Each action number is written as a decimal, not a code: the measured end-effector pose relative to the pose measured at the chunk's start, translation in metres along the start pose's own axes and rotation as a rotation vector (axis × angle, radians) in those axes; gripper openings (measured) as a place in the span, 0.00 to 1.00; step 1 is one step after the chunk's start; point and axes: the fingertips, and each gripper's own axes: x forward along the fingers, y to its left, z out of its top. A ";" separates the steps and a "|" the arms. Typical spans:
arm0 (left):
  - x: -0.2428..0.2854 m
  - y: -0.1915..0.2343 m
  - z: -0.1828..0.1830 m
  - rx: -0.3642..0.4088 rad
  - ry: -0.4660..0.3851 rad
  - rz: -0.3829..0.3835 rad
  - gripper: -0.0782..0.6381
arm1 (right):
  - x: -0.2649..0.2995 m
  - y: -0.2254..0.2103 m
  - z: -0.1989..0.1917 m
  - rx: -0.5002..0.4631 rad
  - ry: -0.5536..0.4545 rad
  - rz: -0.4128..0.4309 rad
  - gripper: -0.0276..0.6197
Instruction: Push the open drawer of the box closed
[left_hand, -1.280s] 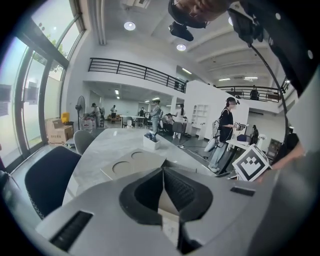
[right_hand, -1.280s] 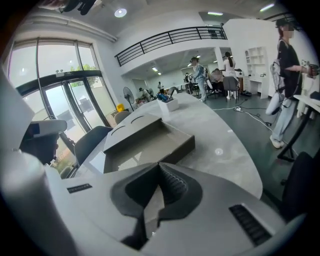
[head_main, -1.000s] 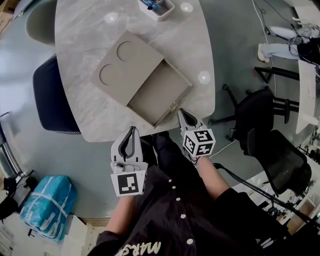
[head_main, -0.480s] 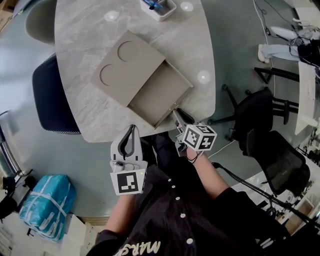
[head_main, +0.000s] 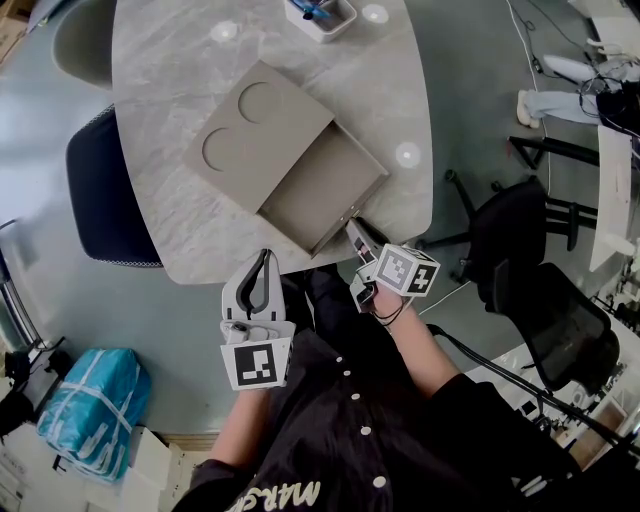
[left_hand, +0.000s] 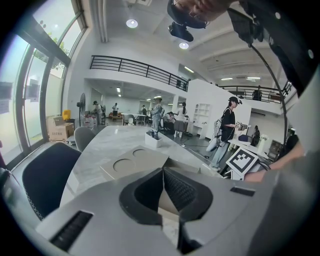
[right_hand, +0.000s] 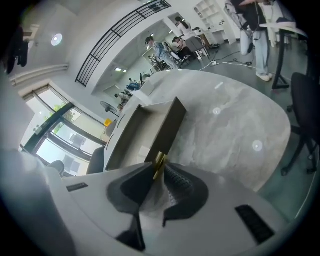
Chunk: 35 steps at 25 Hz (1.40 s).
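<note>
Jaws together for pushing, right gripper (head_main: 352, 226) butts the open grey cardboard drawer (head_main: 318, 190) at its brass handle (right_hand: 159, 162), aimed toward 10 o'clock; left gripper (head_main: 265, 257) idles, likewise closed and empty.

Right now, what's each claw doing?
Left claw: closed, holding nothing.
Right claw: closed on the drawer's gold handle.

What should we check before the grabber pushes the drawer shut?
1. Drawer sticking out of the box: ok, open.
2. Nothing inside to jam it: ok, none seen.
3. Right gripper lined up with the gold handle: ok.
4. Right jaws together for pushing: ok.
5. Tips really touching the drawer front: cannot tell.
6. Left gripper out of the way: ok, shut, held short of the table.
</note>
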 end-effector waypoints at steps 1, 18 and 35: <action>0.000 0.001 0.000 0.001 -0.001 0.001 0.13 | 0.000 0.001 0.000 0.009 0.000 0.007 0.14; -0.003 0.007 0.006 -0.009 -0.020 0.014 0.13 | 0.008 0.021 0.015 0.018 -0.011 0.040 0.14; -0.005 0.012 0.007 -0.021 -0.016 0.034 0.13 | 0.023 0.039 0.025 -0.047 0.011 0.042 0.04</action>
